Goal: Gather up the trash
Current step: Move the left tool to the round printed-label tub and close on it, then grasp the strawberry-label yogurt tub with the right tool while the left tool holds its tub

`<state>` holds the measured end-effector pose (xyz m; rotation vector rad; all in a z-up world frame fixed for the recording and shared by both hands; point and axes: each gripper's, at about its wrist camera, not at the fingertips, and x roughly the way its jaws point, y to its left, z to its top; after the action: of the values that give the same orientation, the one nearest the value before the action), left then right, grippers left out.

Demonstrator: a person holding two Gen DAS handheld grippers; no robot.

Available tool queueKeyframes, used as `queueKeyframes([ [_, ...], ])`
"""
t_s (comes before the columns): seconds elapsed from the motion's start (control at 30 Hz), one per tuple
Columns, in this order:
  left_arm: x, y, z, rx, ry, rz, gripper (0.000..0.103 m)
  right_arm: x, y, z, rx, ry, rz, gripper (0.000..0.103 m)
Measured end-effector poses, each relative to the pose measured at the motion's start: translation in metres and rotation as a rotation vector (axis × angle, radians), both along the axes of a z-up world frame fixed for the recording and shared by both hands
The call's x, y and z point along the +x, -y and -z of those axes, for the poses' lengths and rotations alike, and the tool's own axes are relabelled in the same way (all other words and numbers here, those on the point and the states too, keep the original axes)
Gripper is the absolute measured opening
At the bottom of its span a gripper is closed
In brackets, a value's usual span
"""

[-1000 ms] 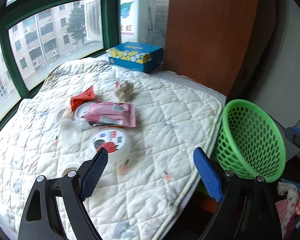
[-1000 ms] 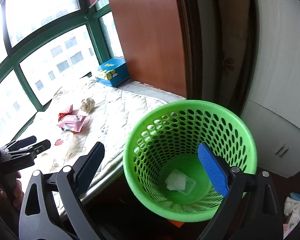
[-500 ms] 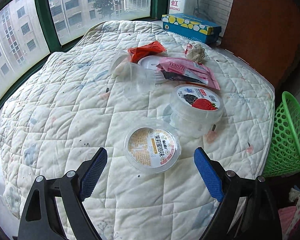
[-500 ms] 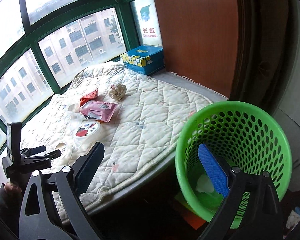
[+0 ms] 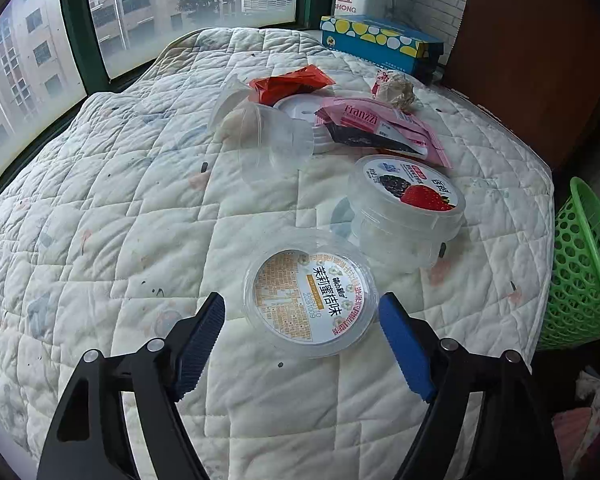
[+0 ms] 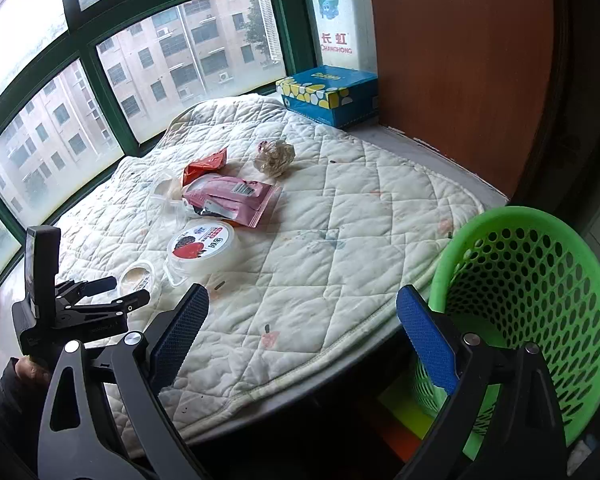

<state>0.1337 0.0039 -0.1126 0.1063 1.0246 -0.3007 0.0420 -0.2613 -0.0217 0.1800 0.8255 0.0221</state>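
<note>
Trash lies on a white quilt (image 5: 140, 240): a flat clear cup with an orange label (image 5: 310, 304), a berry yoghurt tub (image 5: 410, 196), a pink wrapper (image 5: 376, 124), a red wrapper (image 5: 288, 84), a crumpled paper ball (image 5: 396, 90) and clear plastic cups (image 5: 268, 136). My left gripper (image 5: 300, 308) points down over the orange-labelled cup. Its jaws are closing with the cup between them, and the left pad is still clear of it. My right gripper (image 6: 303, 296) hangs open and empty above the quilt's front edge, beside the green basket (image 6: 528, 300).
A blue tissue box (image 6: 328, 94) stands at the back by the green-framed window. A brown wooden panel (image 6: 460, 60) rises at the right. The basket stands below the quilt's right edge. A person's hand (image 6: 28, 368) holds the left gripper at the far left.
The left gripper came down and forward over the quilt onto the orange-labelled cup, and its jaws narrowed. The right gripper swung left, from above the basket toward the quilt.
</note>
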Motion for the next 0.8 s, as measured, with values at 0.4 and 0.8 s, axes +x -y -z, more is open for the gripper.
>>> queueKeyframes([
  [0.4,-0.001,0.005,0.006,0.015,0.004,0.029,0.074,0.018,-0.025,0.015,-0.005,-0.041,-0.062,0.094],
  [0.8,0.004,-0.002,0.008,-0.009,-0.008,0.015,0.068,0.027,-0.033,0.019,0.001,-0.056,-0.085,0.094],
])
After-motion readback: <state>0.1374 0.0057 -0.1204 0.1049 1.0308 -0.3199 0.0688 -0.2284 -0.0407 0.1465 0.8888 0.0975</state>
